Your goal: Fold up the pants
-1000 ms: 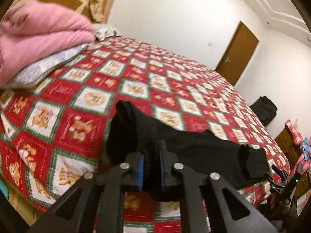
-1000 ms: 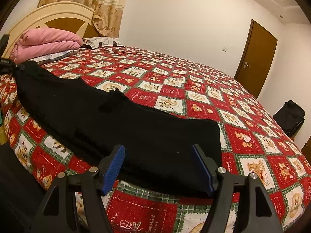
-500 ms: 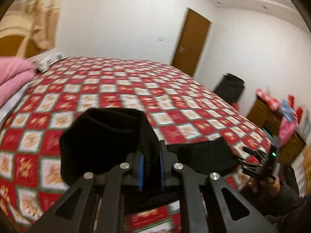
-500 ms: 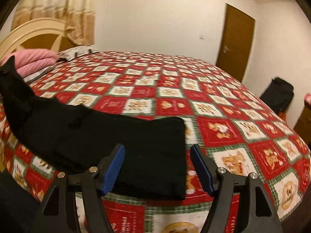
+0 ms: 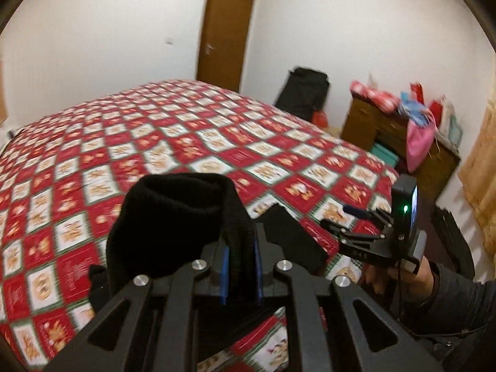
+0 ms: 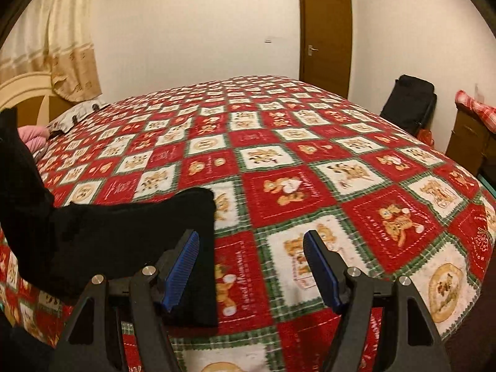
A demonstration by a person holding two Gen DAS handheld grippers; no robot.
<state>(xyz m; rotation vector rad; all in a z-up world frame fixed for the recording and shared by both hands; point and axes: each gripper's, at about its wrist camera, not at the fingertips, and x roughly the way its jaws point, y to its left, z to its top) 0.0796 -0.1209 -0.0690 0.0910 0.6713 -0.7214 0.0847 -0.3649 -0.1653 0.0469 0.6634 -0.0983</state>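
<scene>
Black pants [image 6: 124,235] lie along the near edge of the bed, one end flat on the quilt, the other end lifted at the far left. My left gripper [image 5: 241,271] is shut on that lifted end of the pants [image 5: 173,217], which bulges up in front of the fingers. My right gripper [image 6: 251,266] is open and empty, hovering just right of the flat end; its left finger [image 6: 181,266] overlaps the cloth's edge. The right gripper also shows in the left wrist view [image 5: 350,226], held by a hand.
A red, white and green patchwork quilt [image 6: 310,161] covers the bed. Pink bedding [image 6: 32,136] and a headboard lie at the far left. A black bag [image 6: 409,105], a wooden dresser [image 5: 387,130] with clutter and a brown door [image 6: 325,37] stand beyond.
My left gripper has carried the held end of the pants up and to the right, toward the right gripper. The right gripper has shifted right, so the flat end now lies at its left.
</scene>
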